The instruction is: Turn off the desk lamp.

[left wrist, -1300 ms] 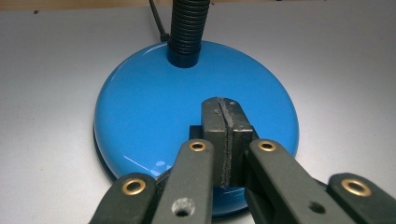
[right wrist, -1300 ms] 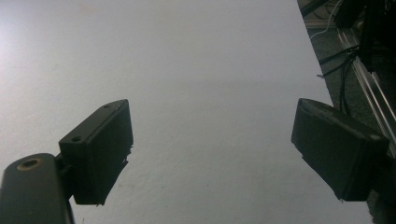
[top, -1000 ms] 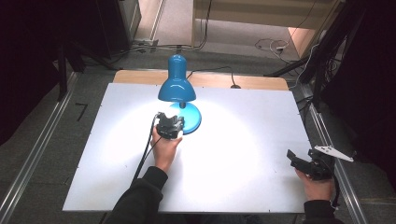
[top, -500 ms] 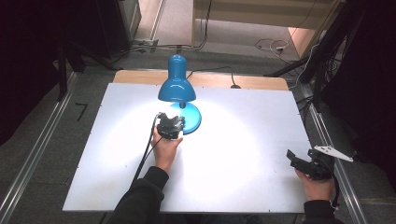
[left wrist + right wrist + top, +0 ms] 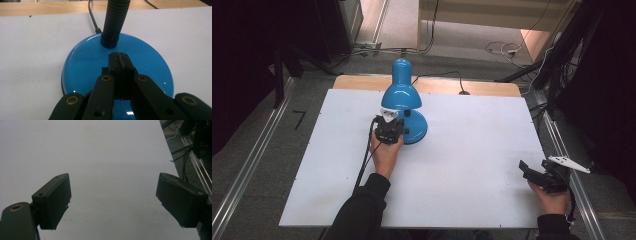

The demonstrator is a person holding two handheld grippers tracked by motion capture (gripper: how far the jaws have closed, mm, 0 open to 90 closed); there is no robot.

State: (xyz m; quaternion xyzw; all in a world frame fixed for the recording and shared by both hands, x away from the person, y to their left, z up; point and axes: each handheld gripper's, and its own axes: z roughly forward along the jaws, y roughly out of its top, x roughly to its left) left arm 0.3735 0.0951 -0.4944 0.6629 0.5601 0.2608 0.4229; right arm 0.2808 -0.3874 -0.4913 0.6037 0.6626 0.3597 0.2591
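A blue desk lamp stands at the back middle of the white table [image 5: 472, 140], its shade [image 5: 401, 95] bent forward over its round base [image 5: 417, 131]. My left gripper [image 5: 390, 125] is at the base's left side, under the shade. In the left gripper view its jaws are shut together with nothing between them, and the left gripper [image 5: 121, 58] has its tip over the glossy base [image 5: 82, 60], just in front of the ribbed black neck [image 5: 115, 20]. My right gripper [image 5: 532, 172] sits low at the table's right edge. The right gripper [image 5: 112, 195] stands open over bare table.
The lamp's black cable [image 5: 92, 15] runs from the base to the back, over a wooden strip [image 5: 482, 87]. Metal rails [image 5: 562, 150] flank the table on both sides, and loose cables lie on the floor behind. The room around is dark.
The bright pool of light under the lamp's shade has gone out, and the table is now evenly lit. Neither hand has visibly moved.
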